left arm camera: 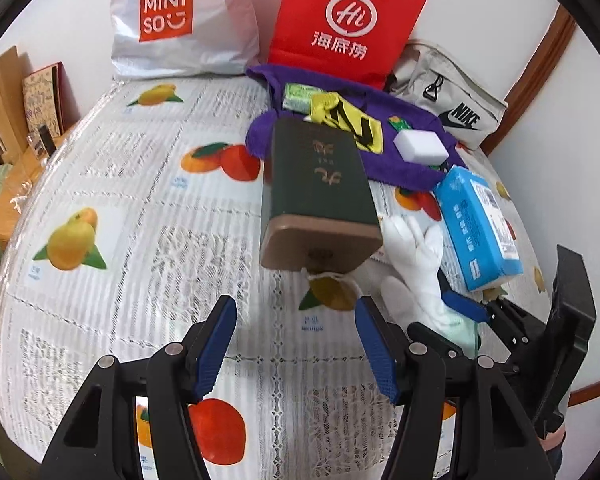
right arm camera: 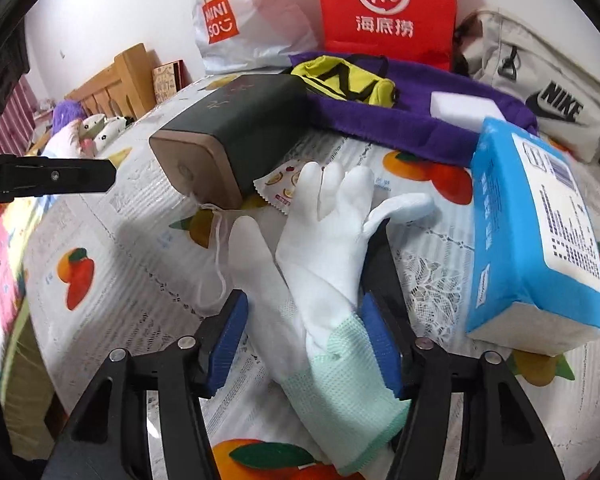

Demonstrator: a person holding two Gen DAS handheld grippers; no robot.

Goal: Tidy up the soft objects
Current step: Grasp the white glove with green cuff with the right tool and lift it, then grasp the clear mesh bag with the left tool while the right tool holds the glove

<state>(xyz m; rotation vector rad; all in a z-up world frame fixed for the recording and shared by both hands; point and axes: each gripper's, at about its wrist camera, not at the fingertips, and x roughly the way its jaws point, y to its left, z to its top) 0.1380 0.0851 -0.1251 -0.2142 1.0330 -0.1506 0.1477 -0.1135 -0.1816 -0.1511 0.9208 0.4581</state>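
A white glove with a pale green cuff (right arm camera: 323, 264) lies on the fruit-print tablecloth (right arm camera: 112, 272). My right gripper (right arm camera: 301, 346) is open, its blue pads on either side of the glove's wrist. The glove also shows in the left wrist view (left arm camera: 415, 264). My left gripper (left arm camera: 296, 350) is open and empty above the cloth, short of a dark green box (left arm camera: 315, 192). A purple cloth (left arm camera: 403, 136) at the back carries a yellow-black pouch (left arm camera: 349, 122), a white sponge (left arm camera: 419, 146) and a green packet (left arm camera: 298, 96). A blue tissue pack (right arm camera: 539, 232) lies to the right.
A white MINISO bag (left arm camera: 172, 20), a red paper bag (left arm camera: 347, 24) and a beige Nike bag (left arm camera: 451, 100) stand along the back wall. A small fruit-print sachet (right arm camera: 284, 184) lies by the box. A wooden headboard (right arm camera: 116, 80) and bedding lie left of the table.
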